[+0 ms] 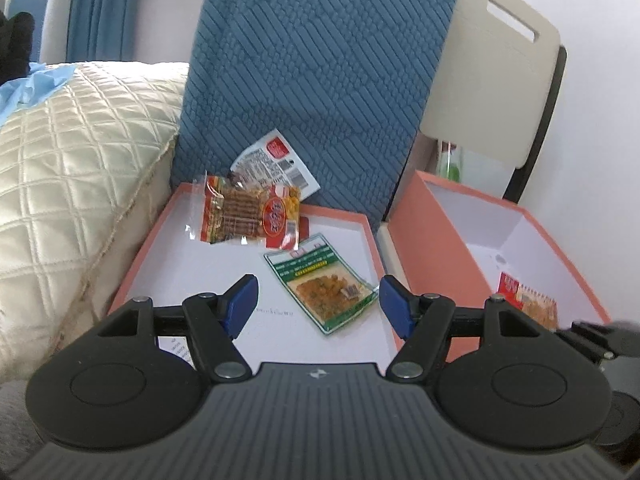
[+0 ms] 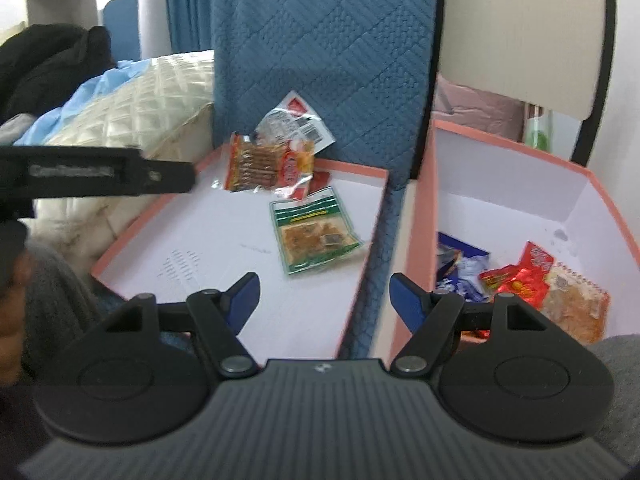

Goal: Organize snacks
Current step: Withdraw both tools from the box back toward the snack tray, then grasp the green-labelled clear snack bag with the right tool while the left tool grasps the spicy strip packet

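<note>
Over the shallow lid [image 1: 152, 240], both grippers, left gripper [image 1: 318, 298] and right gripper [image 2: 324, 294], hang with jaws released and empty; green packet [image 1: 324, 284] lies flat there, likely bound for the deep box [image 2: 520, 184].

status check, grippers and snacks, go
Left gripper and right gripper jaws open, empty. Green packet loose in shallow tray. Nothing blocking it.

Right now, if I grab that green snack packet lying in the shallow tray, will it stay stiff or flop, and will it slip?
The green packet is thin film lying flat in the shallow tray, so it will probably sag from a pinched edge. Its glossy wrapper may slip between the pads. It looks light, so a push would likely slide it.
</note>
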Available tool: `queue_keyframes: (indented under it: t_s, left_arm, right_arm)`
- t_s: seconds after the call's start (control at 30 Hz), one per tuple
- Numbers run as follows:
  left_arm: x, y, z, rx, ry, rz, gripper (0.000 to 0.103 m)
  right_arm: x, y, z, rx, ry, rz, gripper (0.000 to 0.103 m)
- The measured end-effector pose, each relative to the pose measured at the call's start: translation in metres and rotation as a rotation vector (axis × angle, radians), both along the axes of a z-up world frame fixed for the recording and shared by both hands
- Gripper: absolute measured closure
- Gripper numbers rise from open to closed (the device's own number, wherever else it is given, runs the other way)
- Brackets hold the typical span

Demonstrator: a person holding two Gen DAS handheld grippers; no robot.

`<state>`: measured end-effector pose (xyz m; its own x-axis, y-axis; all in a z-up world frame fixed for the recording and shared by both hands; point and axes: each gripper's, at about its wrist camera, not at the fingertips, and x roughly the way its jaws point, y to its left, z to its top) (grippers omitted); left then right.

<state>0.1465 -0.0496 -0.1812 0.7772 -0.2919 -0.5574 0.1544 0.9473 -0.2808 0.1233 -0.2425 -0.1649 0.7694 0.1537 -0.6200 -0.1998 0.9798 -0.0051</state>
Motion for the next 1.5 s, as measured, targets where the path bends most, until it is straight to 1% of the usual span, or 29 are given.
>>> queue_keyframes:
  t_s: [0.07,0.2,0.33,0.53,0.77,0.87,1.0,1.27,1.37,1.47,1.5]
  left_arm:
    - [0.004,-0.002,-0.005,0.013,0.012,0.001,0.031]
    - [0.014,-0.002,-0.011,0.022,0.018,0.017,0.031]
    - [0.031,0.002,-0.019,-0.001,0.043,0.016,0.031]
    - [0.063,0.007,-0.035,-0.021,0.096,0.024,0.031]
    - [0.097,0.018,-0.05,-0.083,0.153,0.059,0.031]
    - [0.113,0.02,-0.056,-0.095,0.177,0.071,0.031]
    - [0.133,0.024,-0.063,-0.113,0.206,0.083,0.031]
    - [0.168,0.037,-0.074,-0.134,0.275,0.104,0.031]
    - [0.188,0.038,-0.083,-0.109,0.318,0.115,0.031]
    - [0.208,0.041,-0.088,-0.105,0.331,0.116,0.031]
    - [0.214,0.042,-0.089,-0.104,0.334,0.113,0.029]
  right_arm:
    - [0.002,0.002,-0.002,-0.014,0.0,-0.003,0.03]
    - [0.008,-0.001,-0.004,0.01,-0.005,-0.01,0.03]
    - [0.016,-0.003,-0.007,0.035,-0.003,-0.012,0.03]
    - [0.032,0.002,-0.016,0.038,0.003,0.013,0.03]
    - [0.057,0.009,-0.026,0.042,0.016,0.036,0.03]
    - [0.068,0.015,-0.028,0.05,0.023,0.055,0.03]
    - [0.087,0.021,-0.032,0.067,0.049,0.076,0.03]
    - [0.123,0.026,-0.041,0.059,0.089,0.085,0.03]
    - [0.138,0.029,-0.047,0.062,0.118,0.079,0.03]
    - [0.154,0.032,-0.056,0.064,0.157,0.076,0.03]
    - [0.16,0.033,-0.059,0.054,0.164,0.074,0.03]
